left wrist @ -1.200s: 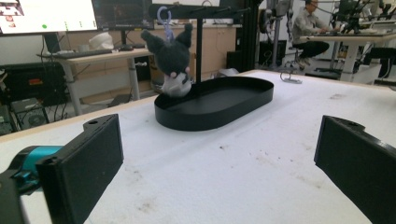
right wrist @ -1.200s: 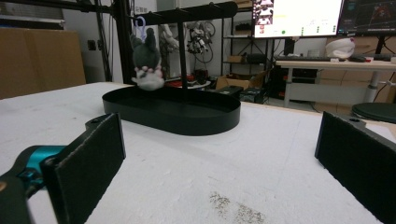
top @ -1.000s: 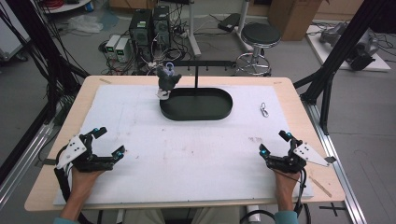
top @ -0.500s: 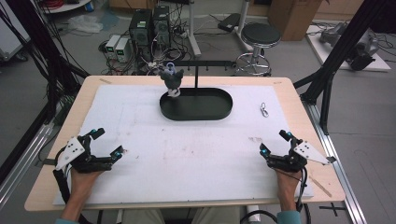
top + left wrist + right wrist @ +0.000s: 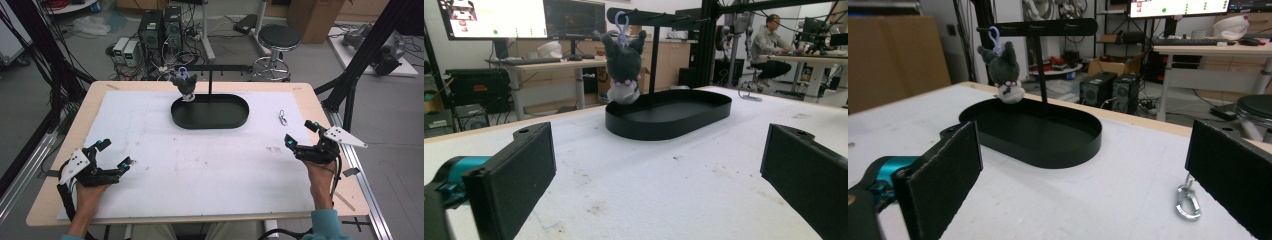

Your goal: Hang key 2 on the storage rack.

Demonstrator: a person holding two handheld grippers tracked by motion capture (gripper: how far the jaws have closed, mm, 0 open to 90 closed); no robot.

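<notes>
1. my left gripper (image 5: pixel 114 154) sat at the lower left of the high view, jaws spread wide with nothing between them, low over the white mat (image 5: pixel 150 150).
2. my right gripper (image 5: pixel 300 134) sat at the right edge of the high view, jaws likewise released and empty.
3. a silver carabiner (image 5: pixel 1188 204) lay on the mat just beside my right jaw, at the lower right of the right gripper view.
4. the grey plush toy (image 5: pixel 624 67) hung by a pale clip from the black stand's crossbar (image 5: pixel 659 19), upper centre of the left gripper view.
5. under it lay the black oval tray (image 5: pixel 210 120), well apart from both grippers.
</notes>
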